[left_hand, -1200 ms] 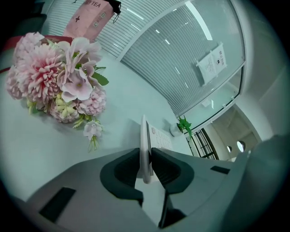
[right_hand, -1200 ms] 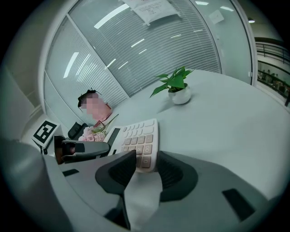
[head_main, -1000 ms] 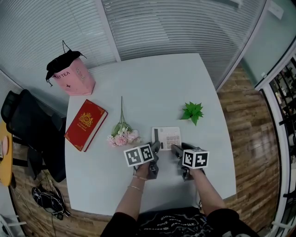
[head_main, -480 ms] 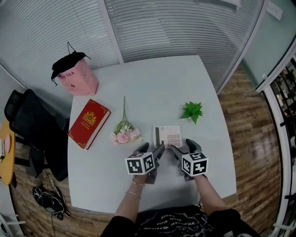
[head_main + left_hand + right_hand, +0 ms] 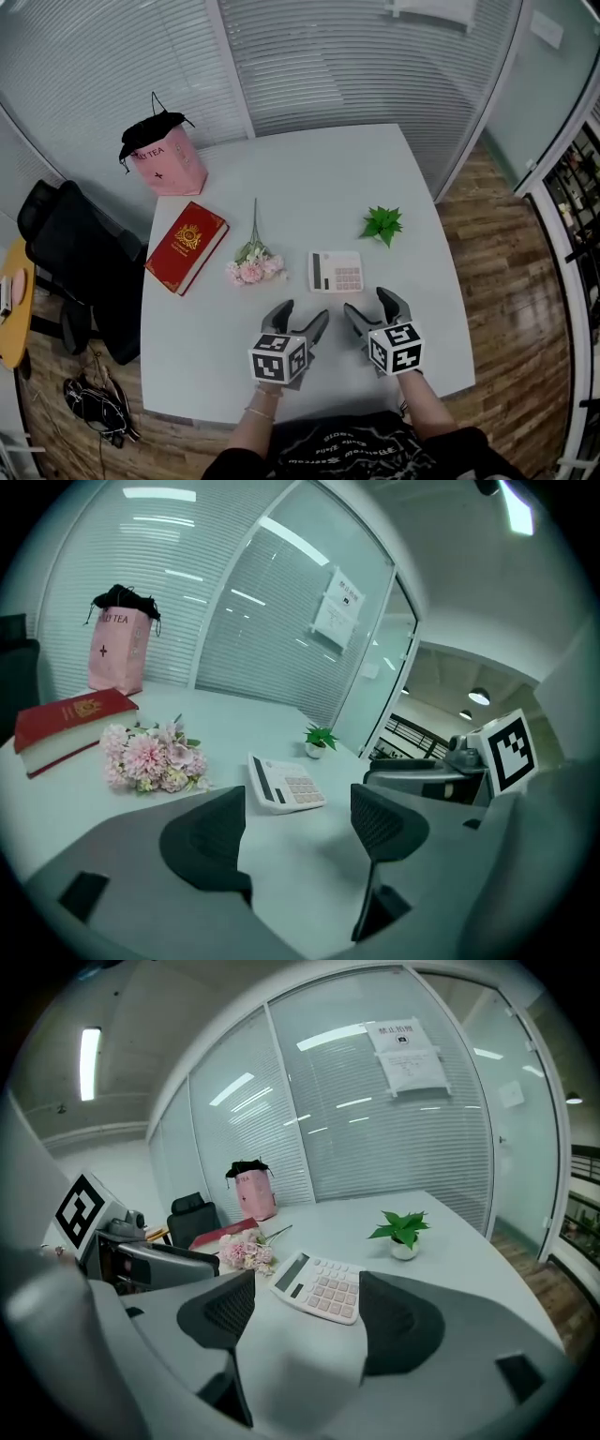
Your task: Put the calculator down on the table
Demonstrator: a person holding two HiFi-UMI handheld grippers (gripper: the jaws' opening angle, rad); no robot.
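1. Pale surface (image 5: 309,178) by the glass wall: the calculator (image 5: 336,271) lies flat on it, between flowers (image 5: 251,270) and plant (image 5: 382,223)
2. My left hand-held gripper (image 5: 305,312) and right hand-held gripper (image 5: 367,303) have just sprung wide, both empty, and pulled back clear of it
3. That looks like job done
4. Writing: the pink bag (image 5: 167,161) says "TEA"; the red book's (image 5: 187,247) gold print is unreadable

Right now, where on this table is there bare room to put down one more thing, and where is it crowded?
The widest bare patch is the far half of the table, behind the flowers and plant, right of the pink bag. Another lies at the near-left corner, in front of the red book. Crowded: the middle row, from that book to the calculator.
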